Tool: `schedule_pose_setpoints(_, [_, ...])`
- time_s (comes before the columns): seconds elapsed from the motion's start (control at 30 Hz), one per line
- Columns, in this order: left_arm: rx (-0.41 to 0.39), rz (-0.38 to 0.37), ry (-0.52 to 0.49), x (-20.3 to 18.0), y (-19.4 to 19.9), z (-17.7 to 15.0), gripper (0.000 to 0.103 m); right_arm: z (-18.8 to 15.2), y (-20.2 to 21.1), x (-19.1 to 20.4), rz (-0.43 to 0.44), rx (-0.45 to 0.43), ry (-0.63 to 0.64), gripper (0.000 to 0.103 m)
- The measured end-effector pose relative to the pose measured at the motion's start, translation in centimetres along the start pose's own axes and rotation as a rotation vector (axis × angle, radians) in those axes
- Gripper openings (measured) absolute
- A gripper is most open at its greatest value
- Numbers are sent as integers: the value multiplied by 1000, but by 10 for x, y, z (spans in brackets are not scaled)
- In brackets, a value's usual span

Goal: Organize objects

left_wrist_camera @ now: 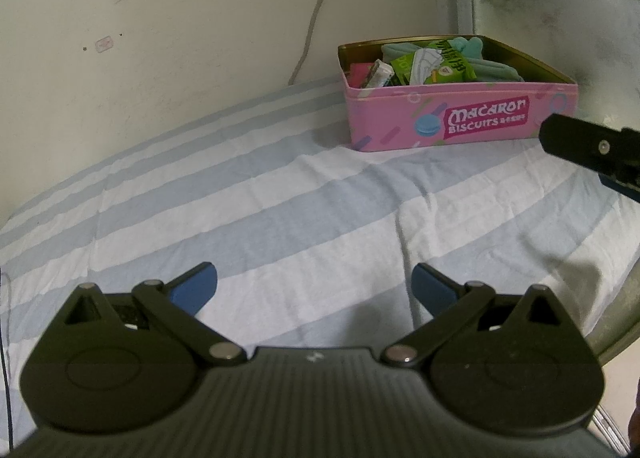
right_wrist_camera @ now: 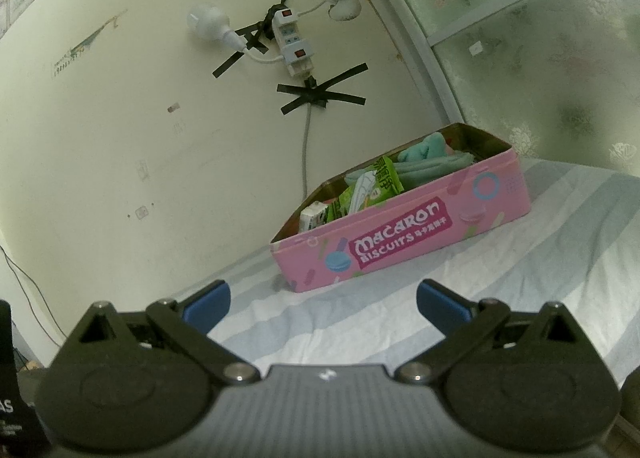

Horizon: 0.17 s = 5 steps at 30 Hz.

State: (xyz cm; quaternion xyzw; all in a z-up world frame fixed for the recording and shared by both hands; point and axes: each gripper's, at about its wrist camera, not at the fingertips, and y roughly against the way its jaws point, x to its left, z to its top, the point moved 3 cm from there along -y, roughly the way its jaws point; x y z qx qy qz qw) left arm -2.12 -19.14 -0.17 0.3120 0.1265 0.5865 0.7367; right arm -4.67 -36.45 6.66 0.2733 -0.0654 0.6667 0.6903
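A pink "Macaron Biscuits" tin (left_wrist_camera: 460, 118) stands open on the striped bed sheet near the wall corner. It holds green snack packets (left_wrist_camera: 440, 62), a teal cloth (left_wrist_camera: 492, 66) and small boxes. It also shows in the right wrist view (right_wrist_camera: 404, 234), with green packets (right_wrist_camera: 376, 186) and teal cloth (right_wrist_camera: 432, 162) inside. My left gripper (left_wrist_camera: 314, 284) is open and empty over the sheet, well short of the tin. My right gripper (right_wrist_camera: 324, 300) is open and empty, just short of the tin. Part of the right gripper (left_wrist_camera: 592, 150) shows at the right edge of the left wrist view.
The blue and white striped sheet (left_wrist_camera: 280, 194) covers the bed. A cream wall (left_wrist_camera: 160, 38) stands behind, with a taped power strip (right_wrist_camera: 290, 38) and a cable (right_wrist_camera: 306, 146) running down. A frosted window (right_wrist_camera: 540, 58) is at the right. The bed edge (left_wrist_camera: 624, 322) is at the right.
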Motion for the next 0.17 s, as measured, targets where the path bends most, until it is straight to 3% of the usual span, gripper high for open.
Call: schedule_pose_setpoints(0.17, [-37,-29,-8,-1,6,0,103,0,-1,-1,0,1,9,103])
